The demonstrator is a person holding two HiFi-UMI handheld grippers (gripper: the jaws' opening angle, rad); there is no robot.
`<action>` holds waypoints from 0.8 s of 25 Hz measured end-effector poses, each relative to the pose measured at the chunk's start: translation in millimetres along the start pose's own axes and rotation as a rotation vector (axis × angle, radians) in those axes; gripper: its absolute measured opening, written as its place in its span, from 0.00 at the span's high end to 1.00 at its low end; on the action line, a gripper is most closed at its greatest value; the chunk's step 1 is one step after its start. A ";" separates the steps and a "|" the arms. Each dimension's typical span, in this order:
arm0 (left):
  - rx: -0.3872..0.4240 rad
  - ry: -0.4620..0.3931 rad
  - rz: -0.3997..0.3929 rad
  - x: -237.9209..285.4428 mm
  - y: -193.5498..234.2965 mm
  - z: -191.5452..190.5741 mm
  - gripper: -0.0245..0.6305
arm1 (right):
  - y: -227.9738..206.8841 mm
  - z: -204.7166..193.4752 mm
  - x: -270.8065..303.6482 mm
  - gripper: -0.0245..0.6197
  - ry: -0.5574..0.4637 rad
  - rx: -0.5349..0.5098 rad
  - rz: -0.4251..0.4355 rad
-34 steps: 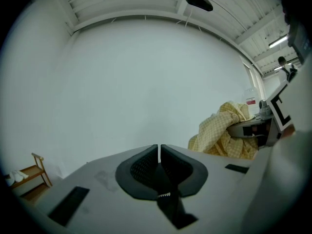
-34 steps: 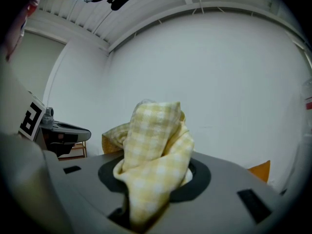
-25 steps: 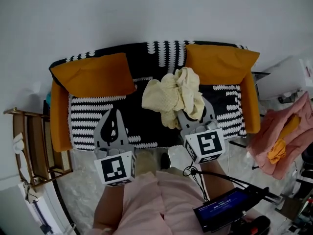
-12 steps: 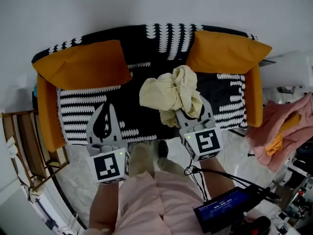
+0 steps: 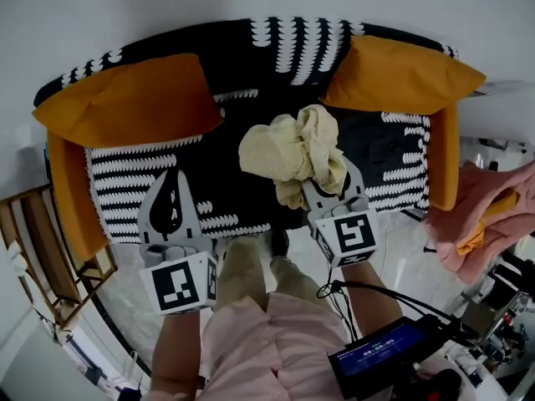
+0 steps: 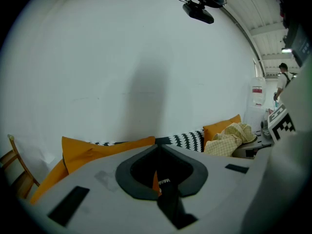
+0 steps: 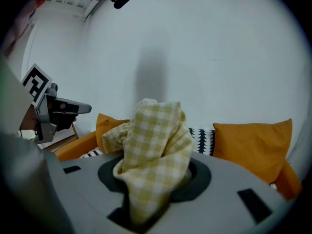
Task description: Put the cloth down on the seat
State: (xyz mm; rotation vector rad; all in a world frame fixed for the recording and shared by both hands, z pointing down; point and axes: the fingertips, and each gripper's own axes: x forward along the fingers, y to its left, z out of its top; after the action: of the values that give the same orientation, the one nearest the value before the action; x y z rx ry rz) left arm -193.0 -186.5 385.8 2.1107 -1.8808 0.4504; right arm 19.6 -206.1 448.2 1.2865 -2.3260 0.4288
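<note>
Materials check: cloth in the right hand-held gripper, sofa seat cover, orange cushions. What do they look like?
Cloth: thin woven fabric, likely cotton, matte. It shows a pale yellow check weave and soft crumpled folds.
Seat cover: knit or woven textile, matte, black with rows of white marks. The exact make is unclear.
Cushions: plain orange fabric, matte, plump with soft creases. The fibre cannot be told.

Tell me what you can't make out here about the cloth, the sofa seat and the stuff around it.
1. Head view: whether the cloth touches the seat; seen from above, it covers what lies beneath.
2. Right gripper view: jaw tips of the right gripper, buried in the cloth.
3. Head view: the pink fabric, cut off by the right edge.
</note>
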 end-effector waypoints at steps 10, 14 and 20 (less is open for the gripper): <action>-0.009 0.048 -0.012 57.8 5.0 -41.1 0.92 | -14.2 -56.9 52.4 0.70 0.070 0.011 0.011; -0.010 0.059 0.005 66.2 13.2 -50.6 0.92 | -19.8 -78.6 64.1 0.69 0.102 0.021 0.004; -0.017 0.097 0.005 73.9 17.9 -75.0 0.92 | -26.7 -108.5 86.1 0.68 0.150 0.020 -0.007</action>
State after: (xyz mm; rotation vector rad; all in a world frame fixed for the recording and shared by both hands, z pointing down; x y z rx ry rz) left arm -206.5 -225.1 484.4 2.0360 -1.8295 0.5265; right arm 27.2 -230.6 587.0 1.2278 -2.1974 0.5281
